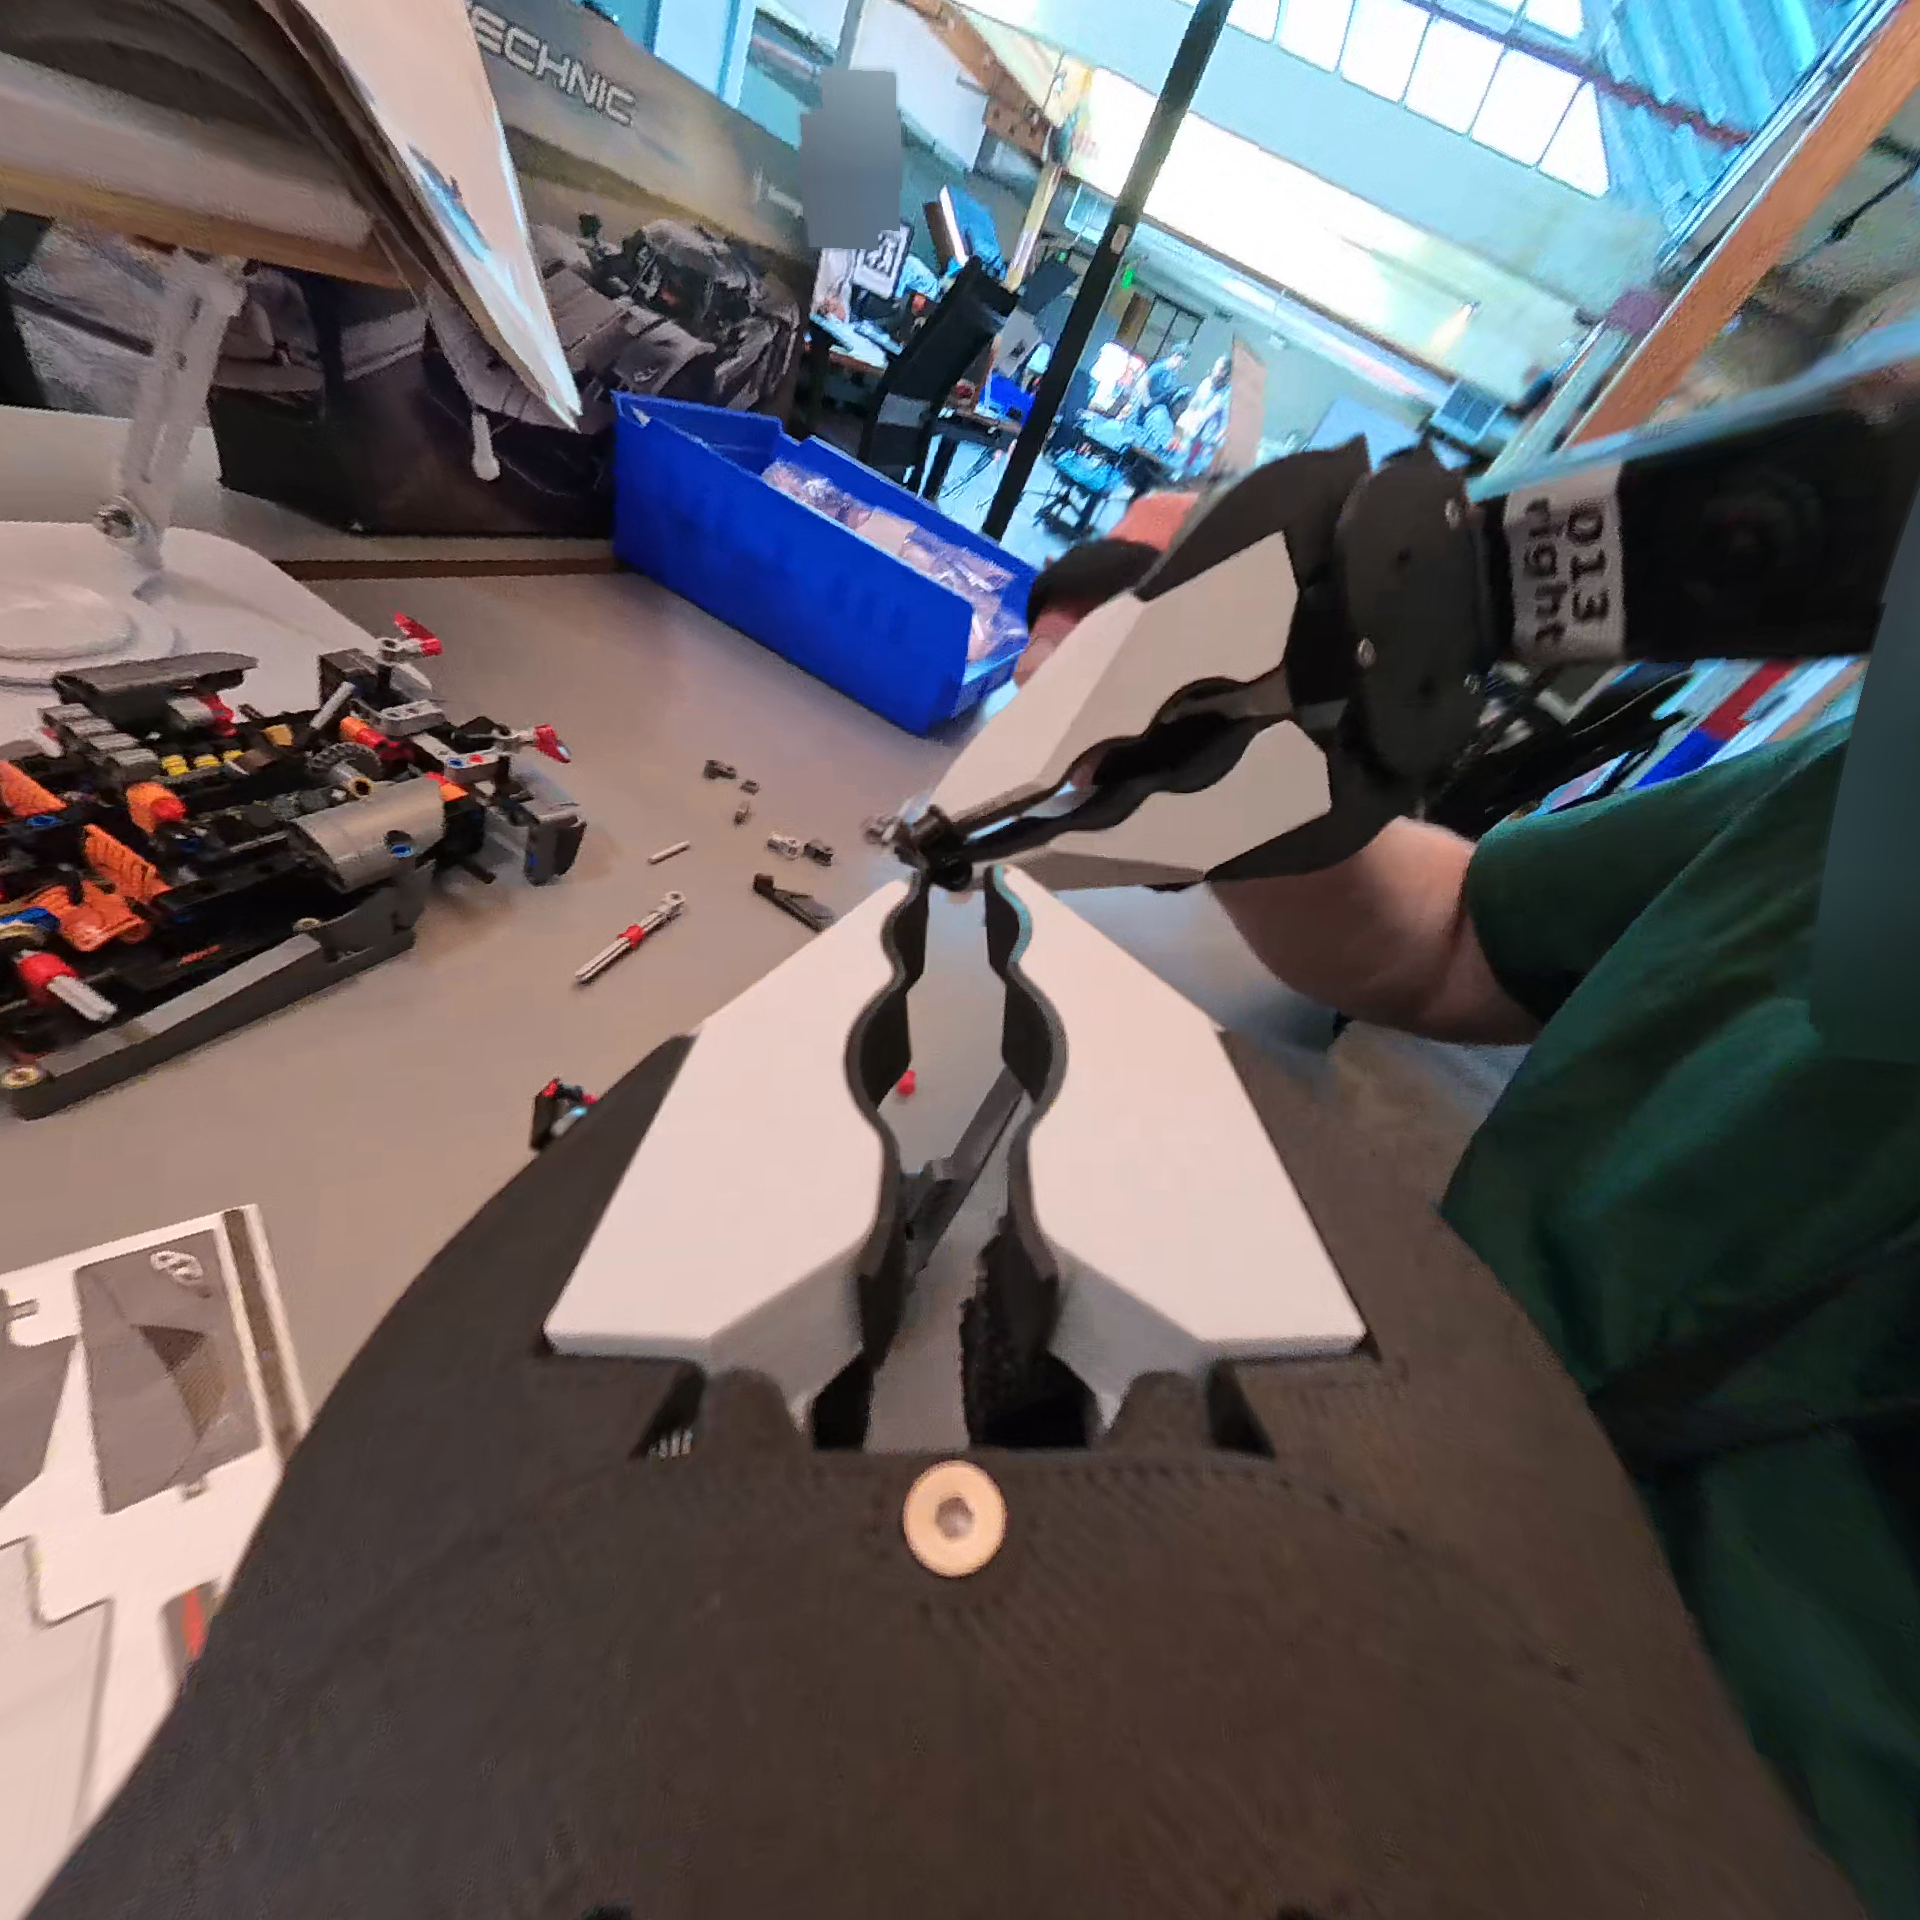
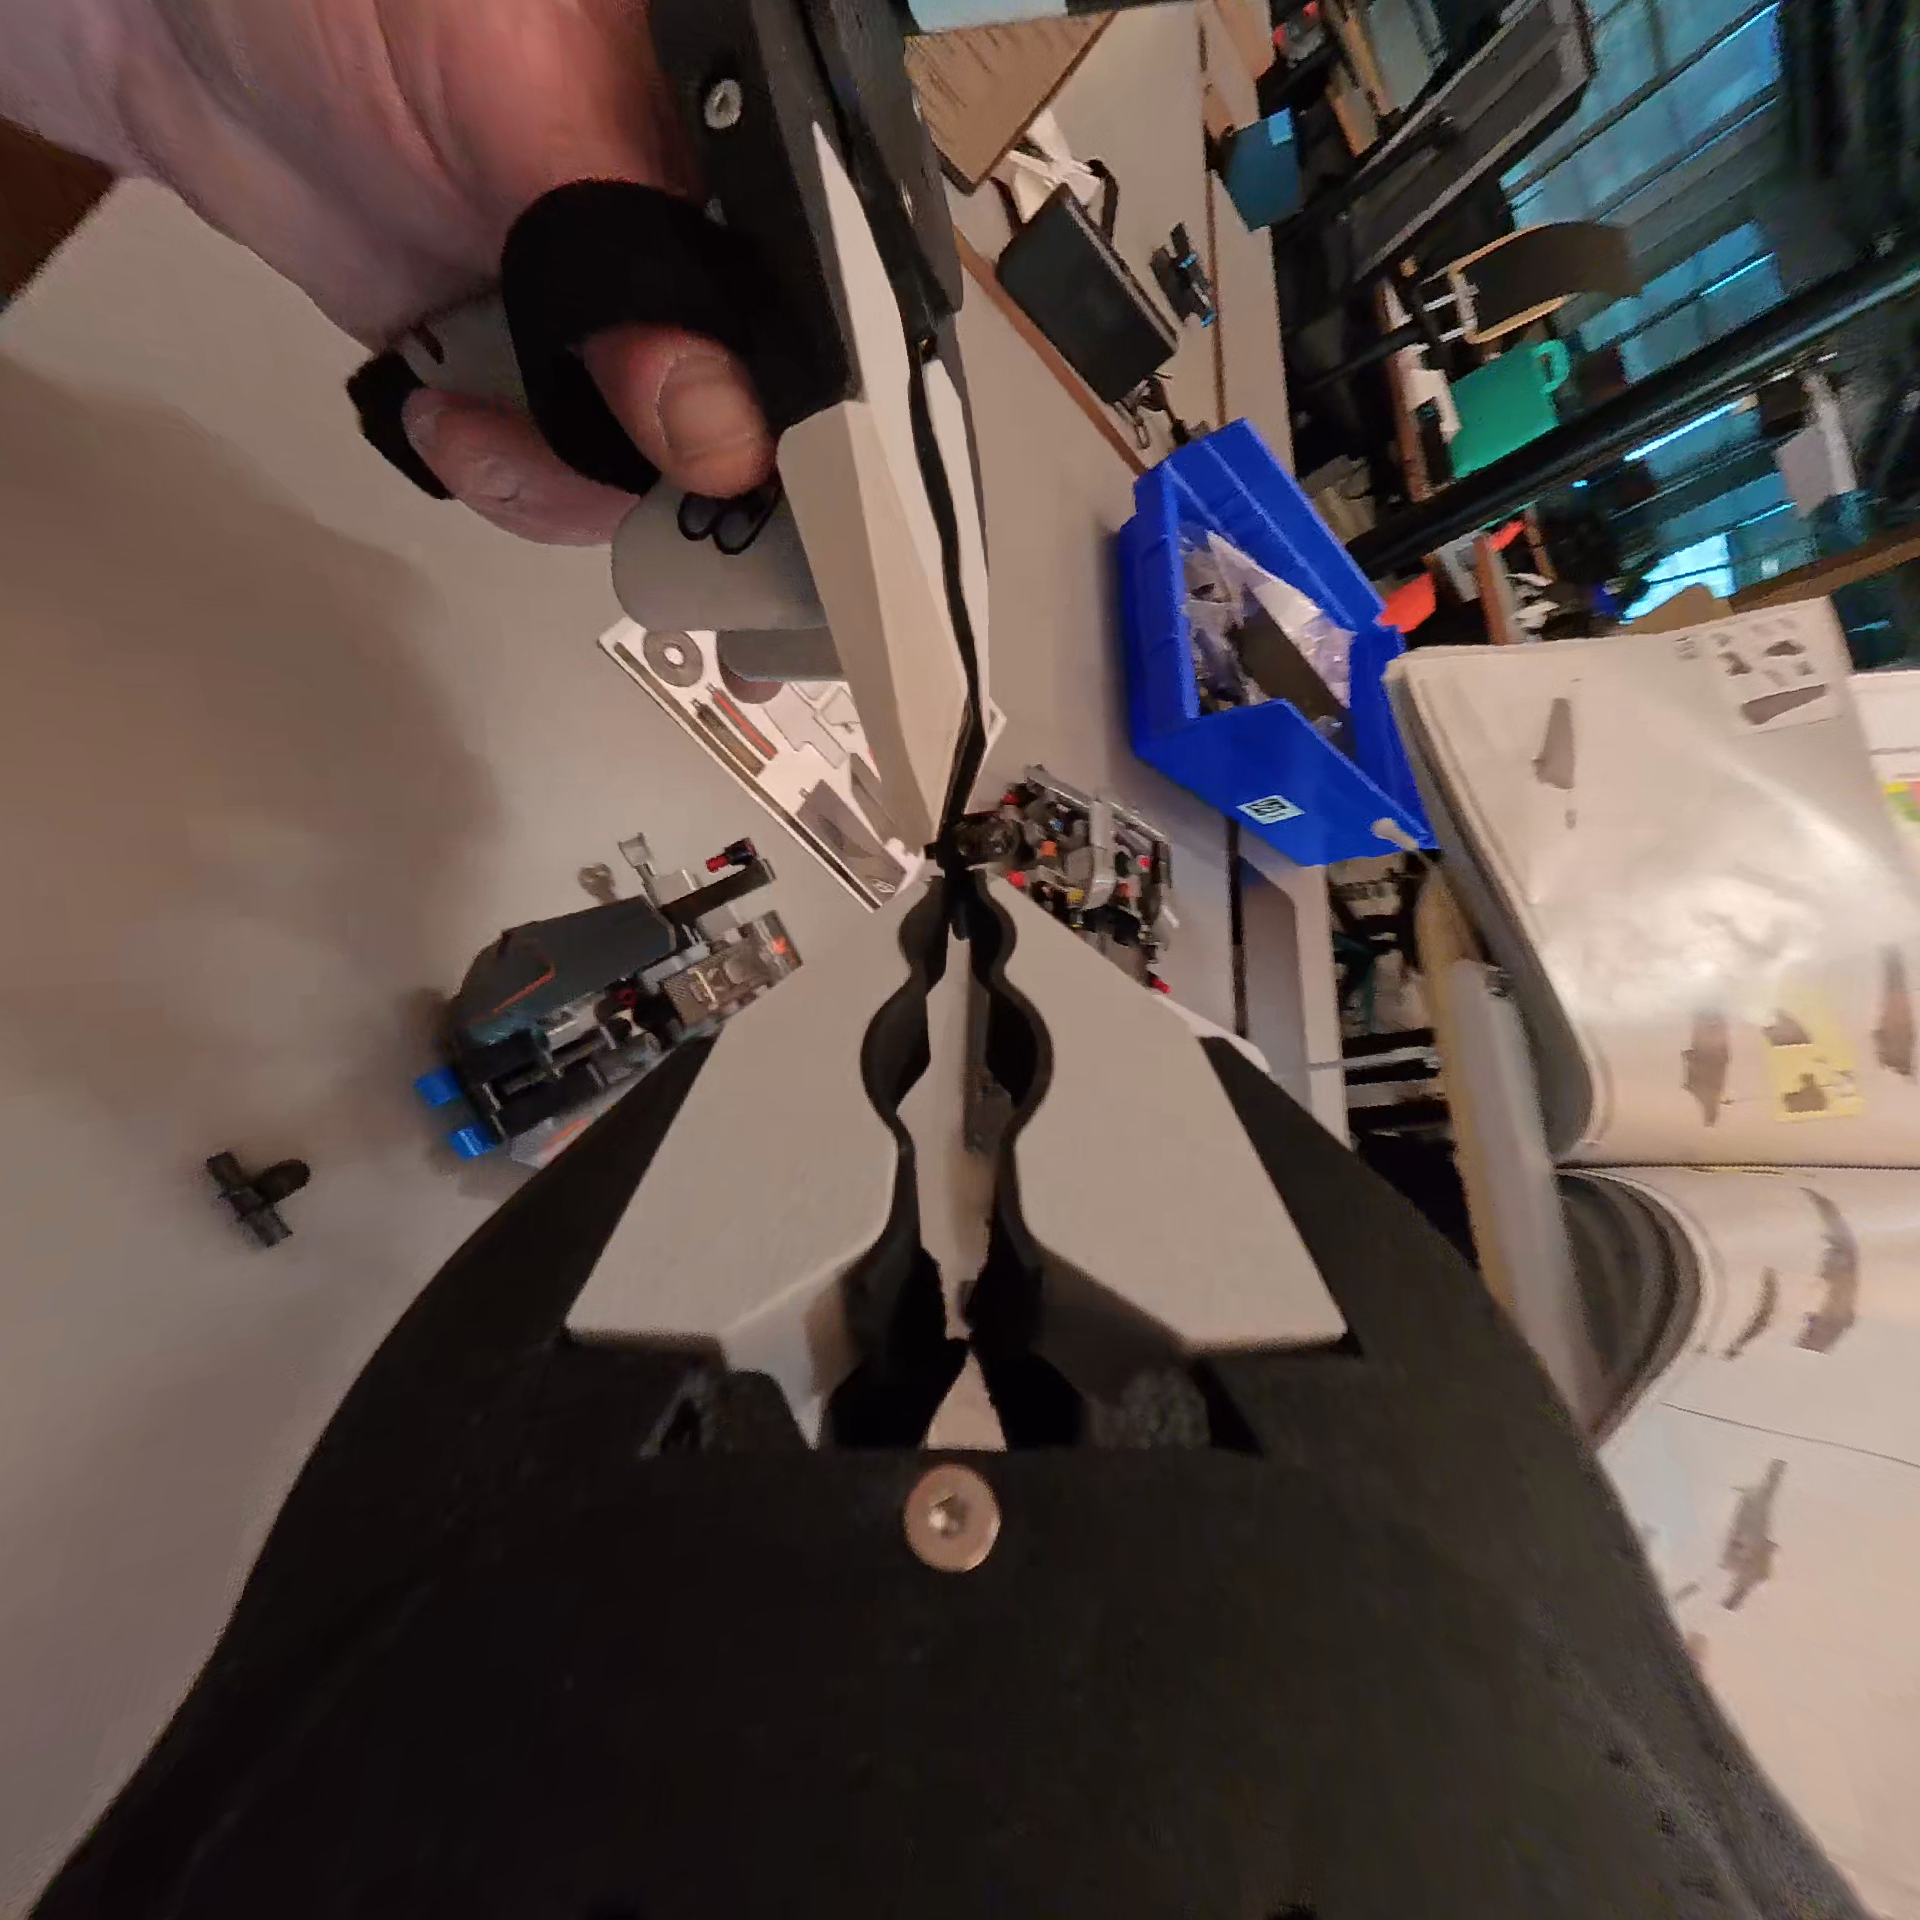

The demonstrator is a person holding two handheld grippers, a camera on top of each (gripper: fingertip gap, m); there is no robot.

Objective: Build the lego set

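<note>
Right gripper pinches a small black lego connector piece above the grey desk, right of the half-built black-and-orange lego chassis. Left gripper — narrowly parted, apparently empty — meets it tip to tip. Risk: a misaligned handover drops the piece.

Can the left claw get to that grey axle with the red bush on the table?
Probably yes: the axle lies alone on bare table, left of the left claw, nothing between. The right claw pinches a small black piece right there, though.
</note>
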